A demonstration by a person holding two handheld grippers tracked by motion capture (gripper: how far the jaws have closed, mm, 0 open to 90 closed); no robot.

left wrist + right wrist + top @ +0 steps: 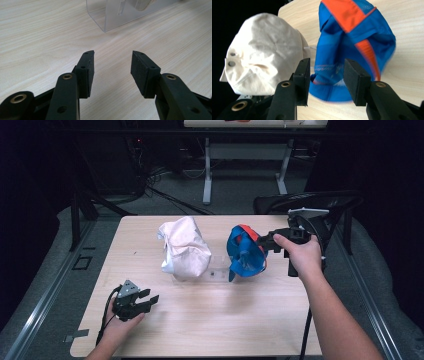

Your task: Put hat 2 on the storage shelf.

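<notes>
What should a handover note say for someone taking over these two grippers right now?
Left gripper: open, holding nothing, low over the table at its near left.
Right gripper: open, jaws either side of the blue and orange hat's rim, not yet closed on it.
The cream hat sits to the left of the blue one, on a clear stand.
Done: approach to the blue hat.
Left: probably close on it and move it.

Left tongs (148, 299) rest low with jaws apart; right tongs (265, 242), raised, also gape.
</notes>
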